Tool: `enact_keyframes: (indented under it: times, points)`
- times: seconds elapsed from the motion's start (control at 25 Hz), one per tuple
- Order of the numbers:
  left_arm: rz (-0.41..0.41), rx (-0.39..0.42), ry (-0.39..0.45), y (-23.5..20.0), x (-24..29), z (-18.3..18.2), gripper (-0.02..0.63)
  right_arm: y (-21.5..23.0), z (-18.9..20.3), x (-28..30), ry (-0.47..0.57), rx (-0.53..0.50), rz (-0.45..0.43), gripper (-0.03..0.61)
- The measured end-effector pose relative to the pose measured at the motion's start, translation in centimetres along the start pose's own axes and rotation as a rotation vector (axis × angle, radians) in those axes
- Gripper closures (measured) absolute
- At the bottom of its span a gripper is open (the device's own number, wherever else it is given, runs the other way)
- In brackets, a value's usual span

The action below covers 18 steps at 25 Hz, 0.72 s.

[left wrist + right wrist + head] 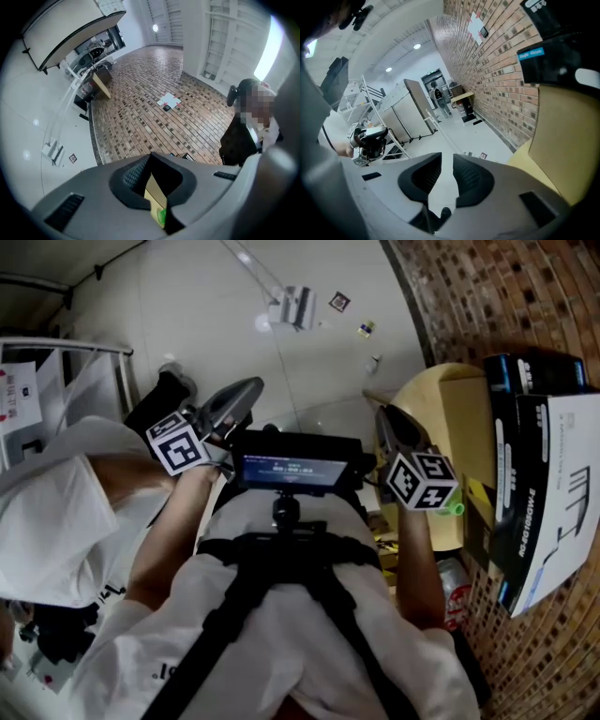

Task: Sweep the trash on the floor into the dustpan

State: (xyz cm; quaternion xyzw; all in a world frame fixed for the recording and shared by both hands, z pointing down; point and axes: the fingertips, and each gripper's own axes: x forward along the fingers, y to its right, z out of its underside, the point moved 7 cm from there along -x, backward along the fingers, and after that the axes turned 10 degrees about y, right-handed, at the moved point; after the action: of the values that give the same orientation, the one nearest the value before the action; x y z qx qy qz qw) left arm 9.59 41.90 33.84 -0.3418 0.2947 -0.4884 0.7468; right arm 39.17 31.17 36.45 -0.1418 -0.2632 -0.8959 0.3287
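Head view: trash (366, 329), a few small flat scraps scattered on the white floor (281, 362), well ahead of the person; judged featherlight, limp and apt to skitter, better pushed than pinched. Pale boxy item (294, 307) near them, possibly the dustpan; contents not discernible. Left gripper view: left hand-held gripper (151, 171) closed, holding nothing. Right gripper view: right hand-held gripper (446, 176) part-open, empty; no broom in sight.
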Motion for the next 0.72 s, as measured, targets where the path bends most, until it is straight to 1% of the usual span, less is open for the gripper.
enact_keyframes:
  times: [0.24, 0.28, 0.32, 0.36, 0.4, 0.56, 0.64, 0.72]
  points:
    - [-0.04, 0.02, 0.033, -1.4, 0.9, -2.0, 0.606, -0.7, -1.2, 2.7, 0.0, -0.012, -0.038, 0.483]
    - [-0.052, 0.024, 0.04, -1.9, 0.8, -2.6, 0.585, -0.9, -1.4, 3.2, 0.002, -0.021, -0.043, 0.485]
    - [-0.064, 0.03, 0.048, -2.4, 0.8, -3.2, 0.58, -1.1, -1.7, 3.8, 0.004, -0.033, -0.047, 0.484]
    - [-0.074, 0.036, 0.056, -3.0, 0.7, -3.9, 0.556, -1.4, -1.9, 4.5, 0.004, -0.045, -0.05, 0.482]
    - [-0.081, 0.04, 0.063, -3.7, 0.7, -4.7, 0.548, -1.6, -2.2, 5.2, 0.004, -0.057, -0.051, 0.477]
    - [-0.09, 0.044, 0.093, -7.6, 1.0, -8.4, 0.509, -2.8, -3.4, 9.3, 0.009, -0.094, -0.043, 0.453]
    - [-0.089, 0.029, 0.106, -10.4, 1.0, -10.8, 0.496, -4.1, -4.1, 12.0, 0.014, -0.115, -0.043, 0.436]
    - [-0.092, 0.004, 0.119, -13.4, 1.0, -13.5, 0.492, -5.5, -5.2, 15.2, 0.018, -0.144, -0.041, 0.436]
